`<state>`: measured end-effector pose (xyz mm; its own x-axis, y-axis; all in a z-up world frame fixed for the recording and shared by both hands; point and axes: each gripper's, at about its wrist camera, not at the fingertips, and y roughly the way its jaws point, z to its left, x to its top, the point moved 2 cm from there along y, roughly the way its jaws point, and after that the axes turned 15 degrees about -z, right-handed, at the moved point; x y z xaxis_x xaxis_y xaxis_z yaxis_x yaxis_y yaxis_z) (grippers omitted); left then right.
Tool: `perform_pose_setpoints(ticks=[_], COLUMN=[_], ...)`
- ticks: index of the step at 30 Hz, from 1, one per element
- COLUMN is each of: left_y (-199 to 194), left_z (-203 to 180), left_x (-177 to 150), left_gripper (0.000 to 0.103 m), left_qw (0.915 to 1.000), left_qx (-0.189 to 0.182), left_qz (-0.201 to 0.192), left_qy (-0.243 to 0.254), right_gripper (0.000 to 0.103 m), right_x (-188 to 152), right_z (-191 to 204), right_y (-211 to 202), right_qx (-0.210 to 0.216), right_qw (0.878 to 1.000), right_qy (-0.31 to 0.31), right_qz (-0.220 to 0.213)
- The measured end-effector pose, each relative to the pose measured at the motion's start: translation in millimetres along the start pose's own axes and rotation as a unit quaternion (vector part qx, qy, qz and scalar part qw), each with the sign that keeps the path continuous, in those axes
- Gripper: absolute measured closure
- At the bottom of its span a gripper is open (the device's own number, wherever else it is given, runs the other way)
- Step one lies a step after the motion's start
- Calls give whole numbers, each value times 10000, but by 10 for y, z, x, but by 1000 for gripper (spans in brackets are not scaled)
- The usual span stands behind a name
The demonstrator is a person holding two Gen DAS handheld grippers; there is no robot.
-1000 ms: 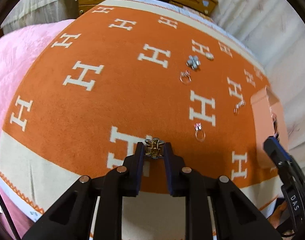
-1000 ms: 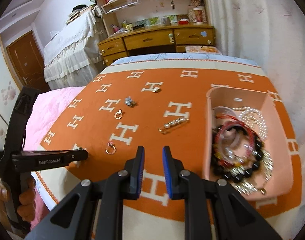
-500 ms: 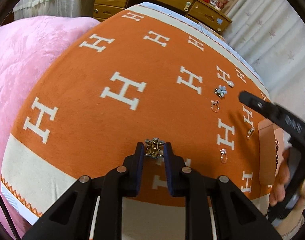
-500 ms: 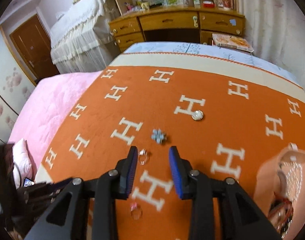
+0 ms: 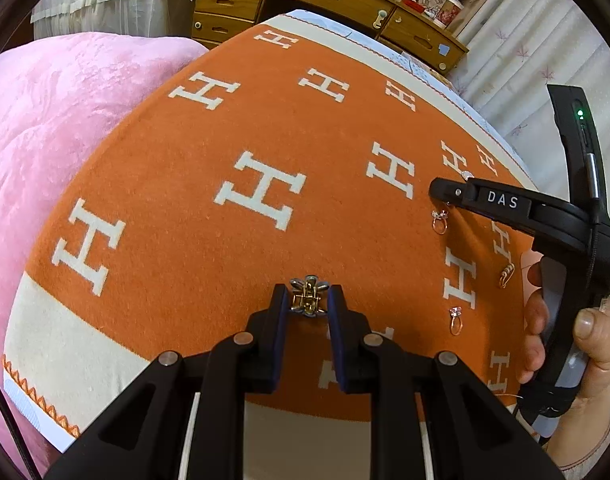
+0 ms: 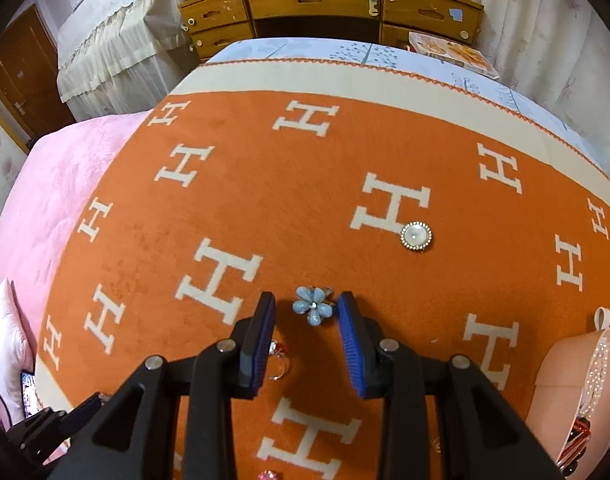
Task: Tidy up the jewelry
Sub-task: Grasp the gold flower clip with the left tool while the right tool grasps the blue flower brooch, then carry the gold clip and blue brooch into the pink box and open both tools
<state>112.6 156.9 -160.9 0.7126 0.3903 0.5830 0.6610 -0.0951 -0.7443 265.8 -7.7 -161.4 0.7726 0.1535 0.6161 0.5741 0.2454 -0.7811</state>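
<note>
Only right wrist shows the blue flower brooch (image 6: 313, 306).

open blanket (image 6: 305, 208) ahead, ring (image 6: 279, 360) beside fingers (image 6: 261, 332)

The left hand-held gripper (image 5: 308, 300) points steeply downward, its two dark-padded fingers (image 5: 279, 312) pinched on a small gold and silver brooch (image 5: 307, 299) at their tips. The right hand-held gripper (image 6: 307, 308) also tilts steeply down; its jaws have just been opening and now stand apart, with a pale blue flower brooch (image 6: 313, 306) between the blue pads (image 6: 265, 332), neither of which presses on it. Seen from the left wrist, a bare hand (image 5: 565, 340) grips the right tool's handle.
</note>
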Motion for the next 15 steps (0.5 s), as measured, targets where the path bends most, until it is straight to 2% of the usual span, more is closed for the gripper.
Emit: perform_pose_setpoints(ticks=[2,3,11,15], left_y=[-2,-3,2,-7], left_z=[-12,-19,-60,-113], left_x=[-5,-8,-19,-43], left_gripper=[85,85,85,85], left_qw=[10000,10000,9996,9989], left_qx=[23,36,151,261], left_qz=[-24,-39,-154,-205], left_qy=[23,41,202,336], right_gripper=[74,81,84,84], right_x=[-1,0,-131,-347], right_z=[-3,-11,-188,-347], right_y=[6,14,-188,-576], right_qx=[-35,-66,315,625], right_qw=[10000,9999,9990,9962], right_qy=[-20,-42,296,505], right_qz=[-57,-94,-151,-329])
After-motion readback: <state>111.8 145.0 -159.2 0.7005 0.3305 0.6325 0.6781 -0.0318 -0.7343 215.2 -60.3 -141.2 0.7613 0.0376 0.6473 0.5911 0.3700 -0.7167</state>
